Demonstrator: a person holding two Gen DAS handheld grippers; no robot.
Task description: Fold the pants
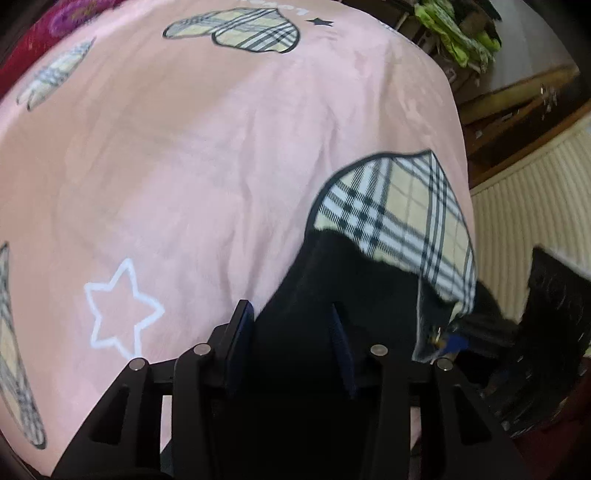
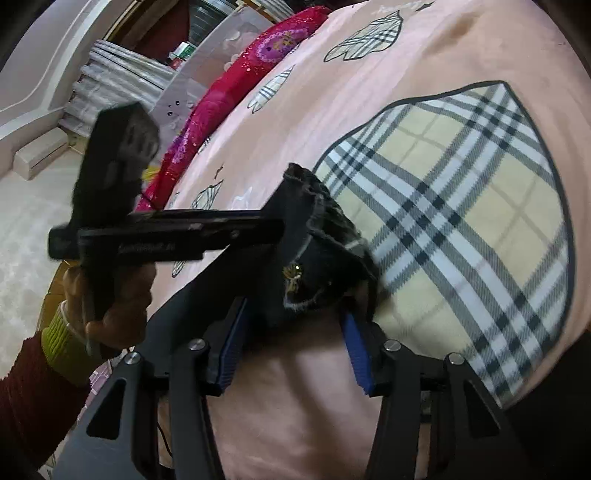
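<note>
Soft indoor light, slight motion blur, fisheye bending and dark corners.

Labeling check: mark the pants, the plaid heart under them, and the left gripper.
pants [image 2: 317,273], right wrist view, dark fabric by the gold emblem
plaid heart [image 2: 461,206], right wrist view, middle of the print
left gripper [image 1: 291,339], left wrist view, midway between fingertips

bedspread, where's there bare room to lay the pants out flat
The widest free patch is the pink bedspread in the left wrist view, between the white star outline and the upper plaid heart. It is crowded near the bed's edge, where the dark pants bunch over the large plaid heart beside both grippers.
</note>
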